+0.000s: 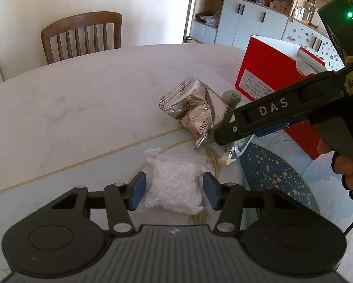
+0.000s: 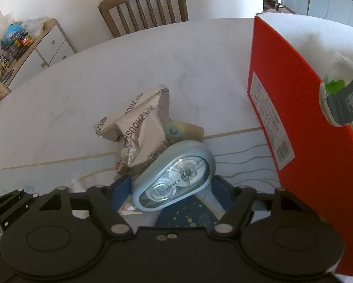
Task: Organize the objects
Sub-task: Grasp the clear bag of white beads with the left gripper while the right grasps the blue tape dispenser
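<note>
My left gripper (image 1: pixel 175 189) points down at the table, and its blue pads touch both sides of a white crinkly plastic packet (image 1: pixel 176 186) lying there. The right gripper (image 2: pixel 172 188) has its pads against a tilted pale-blue tape dispenser (image 2: pixel 176 176) with a clear window. In the left wrist view that right gripper (image 1: pixel 226 139) reaches in from the right, the dispenser (image 1: pixel 240 148) under its tip. A crumpled silver foil packet (image 1: pixel 195 108) (image 2: pixel 138 136) lies just beyond, with a small pale smiley-face figure (image 1: pixel 233 95) (image 2: pixel 176 128) beside it.
An open red box (image 1: pixel 266 75) (image 2: pixel 294 108) stands at the right, holding a container with a green and grey label (image 2: pixel 341 103). The round white marble table (image 1: pixel 82 106) has a dark blue speckled area (image 1: pixel 270 169). A wooden chair (image 1: pixel 82 35) stands behind it.
</note>
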Motion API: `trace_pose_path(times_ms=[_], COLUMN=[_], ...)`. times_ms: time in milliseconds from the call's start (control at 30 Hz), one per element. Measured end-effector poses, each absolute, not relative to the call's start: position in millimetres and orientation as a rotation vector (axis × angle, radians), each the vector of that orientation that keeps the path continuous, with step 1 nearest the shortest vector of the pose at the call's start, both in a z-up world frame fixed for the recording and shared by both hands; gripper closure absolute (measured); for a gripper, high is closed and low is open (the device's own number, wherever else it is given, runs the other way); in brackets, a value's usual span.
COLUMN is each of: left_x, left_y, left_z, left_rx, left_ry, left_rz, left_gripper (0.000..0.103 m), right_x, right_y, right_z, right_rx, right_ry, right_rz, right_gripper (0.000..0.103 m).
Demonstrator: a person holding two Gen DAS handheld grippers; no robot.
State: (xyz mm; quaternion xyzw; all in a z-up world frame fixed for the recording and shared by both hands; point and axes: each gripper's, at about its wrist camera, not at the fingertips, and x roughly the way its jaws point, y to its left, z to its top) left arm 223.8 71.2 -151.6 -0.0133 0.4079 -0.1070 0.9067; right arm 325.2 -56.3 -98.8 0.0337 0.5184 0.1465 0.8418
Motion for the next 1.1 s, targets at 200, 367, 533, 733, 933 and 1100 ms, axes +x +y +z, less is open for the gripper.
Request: trace_pose_path(times_ms=[200,367,533,733,933,1100], left_x=[225.2,224.6,223.9,221.0,214.5,212.4], left_y=[70.5,70.8,69.9,67.7,64.9,63.5], left_z=[-151.2,-150.7,-149.3,-145.0,-143.0,-142.6], left_rx=[-0.023,-0.025,-0.019,-0.02,-0.019,-0.019], left_ry=[0.844,0.847,0.85,0.857,0.864,0.873], left_rz=[-0.219,-0.217,-0.216,-0.214,-0.205,-0.197], left_gripper=[0.061,0.066,0.068,0.069,0.069,0.069], right_x=[322.8,311.7,298.3,283.1,282.8,290.2], right_y=[-56.5,-58.1,-62.2,-65.3,-61.6,-53.4], right_z=[-100.0,-101.5,-95.2,-94.4,-96.2,-97.7], right_rx=[0.077,0.067,0.037,0.0,-0.025,-0.052], right_ry=[1.092,1.085,1.066,1.088,1.084,1.061], right_rz=[0.312,0.328,0.361,0.387,0.398,0.361], right_gripper=[0.03,0.031,0.032,0.058,0.058,0.039])
